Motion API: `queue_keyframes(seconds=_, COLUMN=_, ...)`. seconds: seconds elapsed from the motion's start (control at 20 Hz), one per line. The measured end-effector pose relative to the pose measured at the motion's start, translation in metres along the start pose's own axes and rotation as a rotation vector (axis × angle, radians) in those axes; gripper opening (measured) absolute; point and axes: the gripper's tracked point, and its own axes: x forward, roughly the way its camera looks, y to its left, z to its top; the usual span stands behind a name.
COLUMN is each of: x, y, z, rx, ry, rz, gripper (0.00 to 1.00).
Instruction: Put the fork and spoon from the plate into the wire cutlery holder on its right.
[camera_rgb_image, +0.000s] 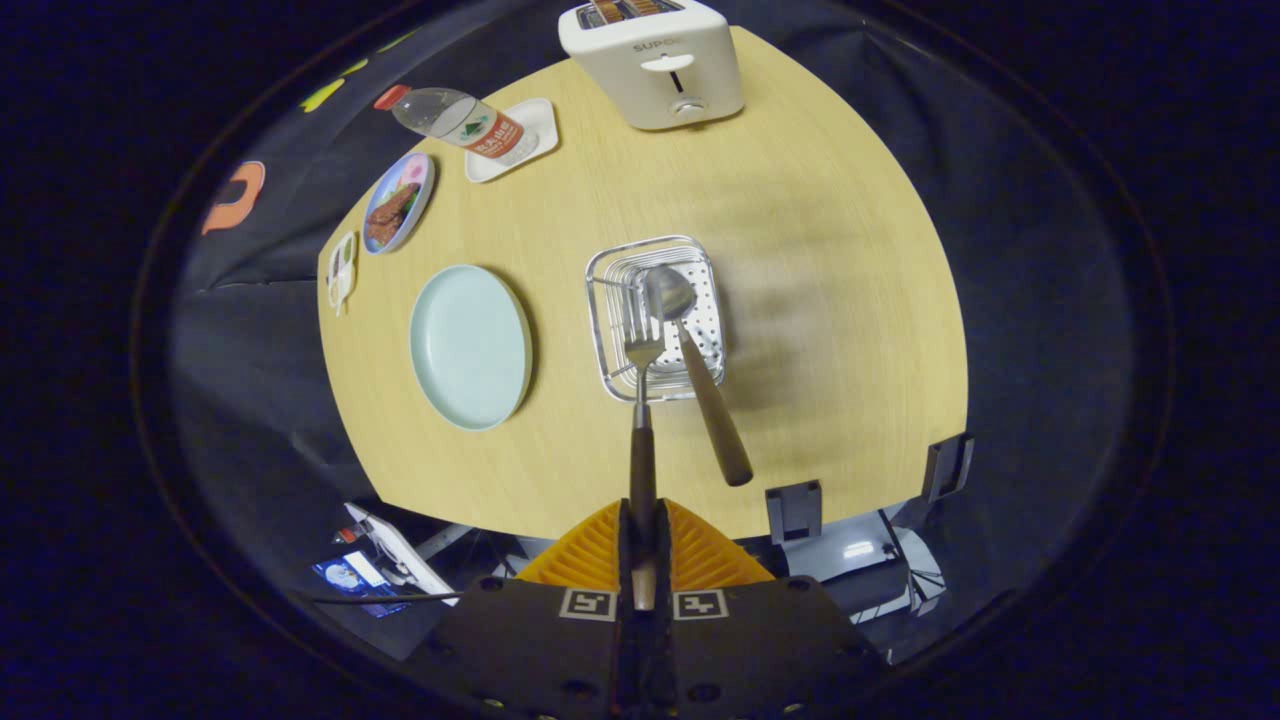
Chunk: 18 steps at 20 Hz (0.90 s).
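The white toaster (655, 62) at the far edge of the tabletop (820, 300) carried grey lettering on its front that read "SUPO", with the last part too small to be sure of. The water bottle (458, 122), lying on its side across a small white tray (520, 140), had a red and white label whose print was too fine to make out.

The tool (643, 545) was closed tight on the fork (642, 400), both orange ribbed fingers (590, 555) pressing its dark handle between them. The fork pointed straight ahead, its tines over the near rim of the wire cutlery holder (657, 315). The spoon (690, 360) already stood in the holder, bowl down against the perforated bottom, its brown handle leaning out over the near rim just right of the fork.

The pale blue plate (470, 347) sat bare to the left of the holder, well apart from the tool. Beyond it lay a small patterned plate (398, 203) with what looked like brown food on it.
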Motion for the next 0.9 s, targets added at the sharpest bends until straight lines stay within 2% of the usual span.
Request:
queue_keyframes(seconds=0.3, x=0.002, y=0.006, z=0.012, rx=0.015, ry=-0.01, rz=0.006, gripper=0.06)
queue_keyframes(seconds=0.6, x=0.003, y=0.013, z=0.031, rx=0.029, ry=-0.036, rz=0.014, gripper=0.11)
queue_keyframes(seconds=0.65, x=0.004, y=0.015, z=0.031, rx=0.029, ry=-0.04, rz=0.025, gripper=0.19)
queue_keyframes(seconds=0.7, x=0.003, y=0.018, z=0.032, rx=0.028, ry=-0.047, rz=0.036, gripper=0.21)
queue_keyframes(seconds=0.8, x=0.0, y=0.023, z=0.034, rx=0.019, ry=-0.075, rz=0.057, gripper=0.36)
queue_keyframes(seconds=0.9, x=-0.006, y=0.026, z=0.039, rx=-0.002, ry=-0.129, rz=0.065, gripper=0.55)
